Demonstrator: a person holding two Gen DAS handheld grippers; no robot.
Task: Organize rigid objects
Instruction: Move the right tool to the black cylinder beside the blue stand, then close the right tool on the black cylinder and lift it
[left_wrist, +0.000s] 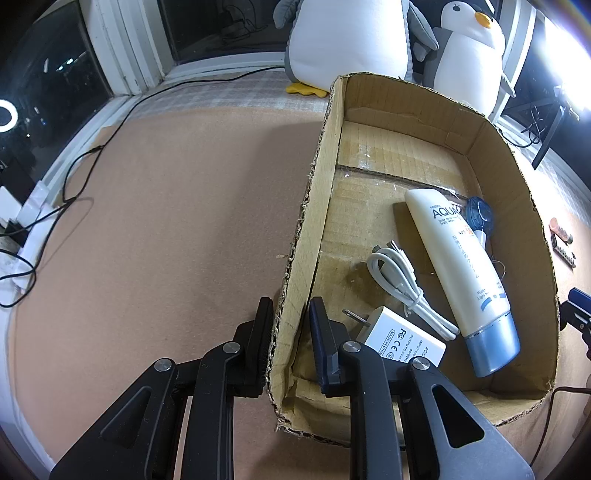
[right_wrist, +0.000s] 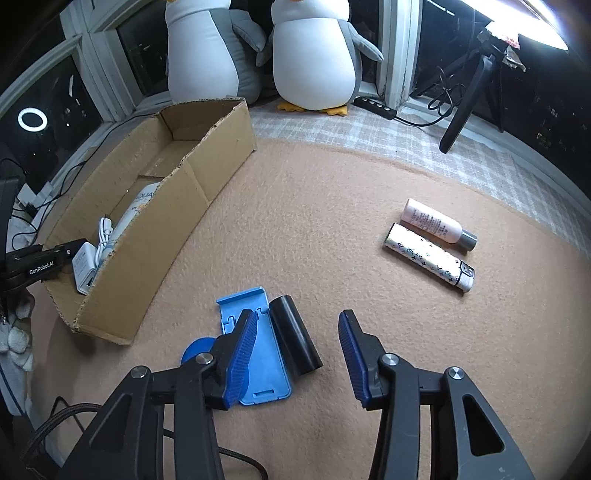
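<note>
Left gripper fingers pinching rough cardboard box wall, right gripper fingers spread astride smooth black cylinder, possibly plastic, fuzzy peach cloth, dark windows.

Black cylinder lying flat, touching blue stand

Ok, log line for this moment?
left gripper: shut on box wall | right gripper: open over black cylinder | unboxed: two bottles

Right gripper open over black cylinder beside blue phone stand
</note>
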